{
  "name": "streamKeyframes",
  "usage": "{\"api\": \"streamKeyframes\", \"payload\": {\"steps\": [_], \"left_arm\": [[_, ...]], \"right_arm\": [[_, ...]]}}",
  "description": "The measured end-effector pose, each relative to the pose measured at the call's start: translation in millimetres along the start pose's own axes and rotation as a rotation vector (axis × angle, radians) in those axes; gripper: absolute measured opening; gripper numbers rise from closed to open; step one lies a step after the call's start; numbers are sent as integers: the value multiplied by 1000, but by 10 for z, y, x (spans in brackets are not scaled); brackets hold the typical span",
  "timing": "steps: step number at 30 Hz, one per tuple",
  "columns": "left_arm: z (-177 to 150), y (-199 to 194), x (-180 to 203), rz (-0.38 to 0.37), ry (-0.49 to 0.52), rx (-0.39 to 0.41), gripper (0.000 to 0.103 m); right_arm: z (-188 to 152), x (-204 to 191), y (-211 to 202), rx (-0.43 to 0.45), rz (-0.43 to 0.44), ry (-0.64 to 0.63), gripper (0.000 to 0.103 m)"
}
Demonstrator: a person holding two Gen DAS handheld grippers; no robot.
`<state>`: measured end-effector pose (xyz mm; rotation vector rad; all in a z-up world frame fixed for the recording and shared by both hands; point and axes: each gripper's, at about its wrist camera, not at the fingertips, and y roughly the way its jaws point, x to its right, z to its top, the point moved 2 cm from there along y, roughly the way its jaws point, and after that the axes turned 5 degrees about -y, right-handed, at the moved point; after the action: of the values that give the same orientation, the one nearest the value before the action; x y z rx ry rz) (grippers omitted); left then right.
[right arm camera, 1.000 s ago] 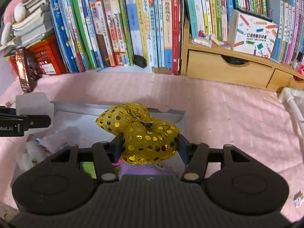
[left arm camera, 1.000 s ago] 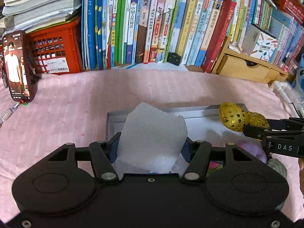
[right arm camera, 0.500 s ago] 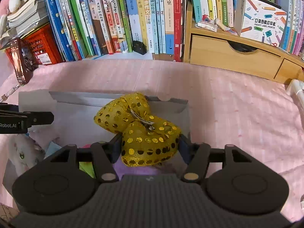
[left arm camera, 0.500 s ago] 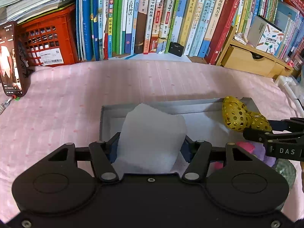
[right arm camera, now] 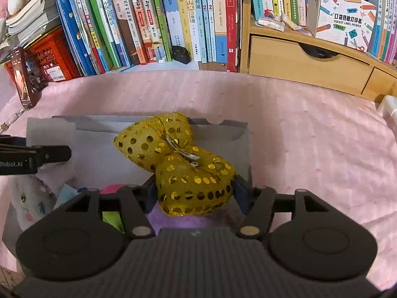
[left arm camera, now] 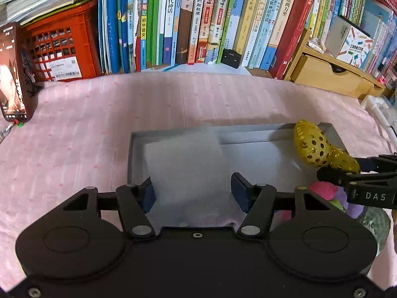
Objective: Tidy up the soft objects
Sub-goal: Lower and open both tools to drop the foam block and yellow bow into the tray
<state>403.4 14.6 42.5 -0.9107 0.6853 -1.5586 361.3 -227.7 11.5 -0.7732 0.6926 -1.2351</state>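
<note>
A grey box (left arm camera: 248,130) lies on the pink bedspread. My left gripper (left arm camera: 192,190) holds a white foam block (left arm camera: 186,164) between its blue pads, low inside the box's left part. The foam looks blurred. My right gripper (right arm camera: 194,193) is shut on a gold sequinned bow (right arm camera: 181,164) over the box's right part (right arm camera: 244,149); the bow also shows in the left wrist view (left arm camera: 312,146). The left gripper's finger shows in the right wrist view (right arm camera: 37,157).
Soft toys lie in the box: a white plush (right arm camera: 27,198), pink (left arm camera: 322,190) and purple (right arm camera: 173,219) pieces. Books (left arm camera: 198,19), a red crate (left arm camera: 57,47), a phone (left arm camera: 12,74) and wooden drawers (right arm camera: 305,64) line the back.
Both grippers have moved forward and down over the box. The foam block has sunk lower between the left pads, into the box. The bow has stayed in the right grip.
</note>
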Motion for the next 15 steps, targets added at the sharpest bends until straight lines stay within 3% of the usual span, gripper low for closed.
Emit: {"api": "streamKeyframes", "payload": {"steps": [15], "left_arm": [[61, -235, -4, 9, -10, 59, 77]], "right_arm": [[-32, 40, -150, 49, 18, 27, 78]]}}
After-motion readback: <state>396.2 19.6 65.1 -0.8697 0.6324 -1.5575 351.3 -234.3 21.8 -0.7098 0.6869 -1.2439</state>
